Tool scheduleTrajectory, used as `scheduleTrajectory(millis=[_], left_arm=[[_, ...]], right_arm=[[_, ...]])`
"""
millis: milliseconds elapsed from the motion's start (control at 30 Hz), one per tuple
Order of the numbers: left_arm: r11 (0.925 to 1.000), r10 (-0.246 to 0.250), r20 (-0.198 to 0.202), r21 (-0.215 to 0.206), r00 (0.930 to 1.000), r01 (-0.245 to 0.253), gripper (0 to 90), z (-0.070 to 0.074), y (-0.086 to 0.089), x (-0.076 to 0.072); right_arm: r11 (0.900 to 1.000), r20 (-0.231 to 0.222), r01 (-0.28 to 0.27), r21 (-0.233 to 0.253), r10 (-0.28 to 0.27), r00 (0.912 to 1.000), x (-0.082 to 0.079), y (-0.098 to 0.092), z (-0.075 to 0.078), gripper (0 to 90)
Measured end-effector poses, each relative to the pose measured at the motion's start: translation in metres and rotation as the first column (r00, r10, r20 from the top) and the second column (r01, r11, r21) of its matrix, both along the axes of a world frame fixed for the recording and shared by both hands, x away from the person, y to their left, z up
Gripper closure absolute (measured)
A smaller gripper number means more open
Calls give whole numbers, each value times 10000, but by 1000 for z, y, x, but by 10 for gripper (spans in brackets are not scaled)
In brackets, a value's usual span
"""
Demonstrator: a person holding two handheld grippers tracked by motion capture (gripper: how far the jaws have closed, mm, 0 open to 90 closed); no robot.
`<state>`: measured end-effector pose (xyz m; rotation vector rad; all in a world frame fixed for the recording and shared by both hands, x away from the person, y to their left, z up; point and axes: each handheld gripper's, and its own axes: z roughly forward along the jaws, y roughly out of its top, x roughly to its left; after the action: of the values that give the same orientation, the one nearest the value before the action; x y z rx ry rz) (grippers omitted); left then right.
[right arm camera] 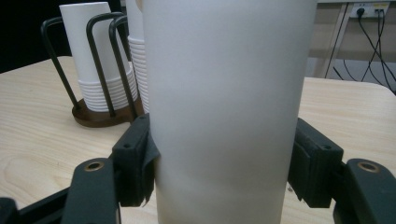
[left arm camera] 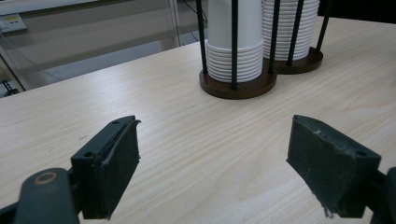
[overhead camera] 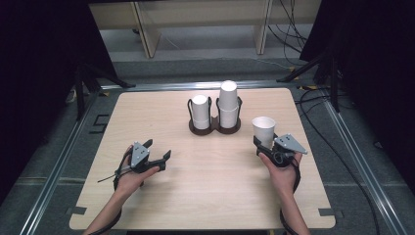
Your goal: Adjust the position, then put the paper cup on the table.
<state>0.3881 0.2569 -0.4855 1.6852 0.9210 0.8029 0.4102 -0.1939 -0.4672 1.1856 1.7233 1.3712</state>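
While the right gripper (overhead camera: 265, 142) is pinching a cup (overhead camera: 264, 129) upright, the left gripper (overhead camera: 157, 149) is idling, fingers spread — next, likely setting the cup down gently on the desk (overhead camera: 205, 186).

Even, soft overhead light falls on the pale worktop (overhead camera: 205, 186); its surroundings sink into darkness. Shadows are faint. The close white cup (right arm camera: 229, 107) looks slightly blurred.

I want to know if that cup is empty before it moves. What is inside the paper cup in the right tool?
From above, the paper cup shows only a white inside near its open rim; its bottom is hidden.
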Motion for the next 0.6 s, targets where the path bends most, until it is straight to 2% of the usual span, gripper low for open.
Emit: scheduleTrajectory(millis=[133,267,333,367,433,467,533,567,600], left_arm=[[10000,-54,26,-83,10000,54,161,-2,1,0],[10000,-18,-53,-38,10000,18,161,-3,2,1],[10000,3,-83,46,10000,-3,161,-4,2,1],[10000,3,-111,43,9999,-3,161,-4,2,1],[10000,-53,-95,61,9999,54,162,-5,1,2],[9999,-10,-157,154,9999,12,162,-5,1,2],[9999,-24,-167,134,9999,27,162,-5,0,2],[9999,-43,-175,156,9998,45,162,-5,0,2],[9999,-121,-63,111,9999,122,162,-6,-1,3]], right_arm=[[9999,-114,66,134,-64,9999,0,1,-1,346],[9997,-11,179,-136,-179,9998,2,-1,-2,346],[9998,-299,217,22,-216,9993,2,1,-2,346],[9994,-271,288,-197,-293,9992,3,-1,-2,346],[9996,-253,281,-87,-283,9993,4,-2,-3,347],[9995,-282,283,151,-279,9992,5,-2,-4,347],[9990,-254,380,-238,-386,9989,7,-6,-3,346],[9992,-286,368,-174,-373,9989,7,-6,-5,346],[9985,-312,455,-307,-465,9984,8,-7,-5,346]])
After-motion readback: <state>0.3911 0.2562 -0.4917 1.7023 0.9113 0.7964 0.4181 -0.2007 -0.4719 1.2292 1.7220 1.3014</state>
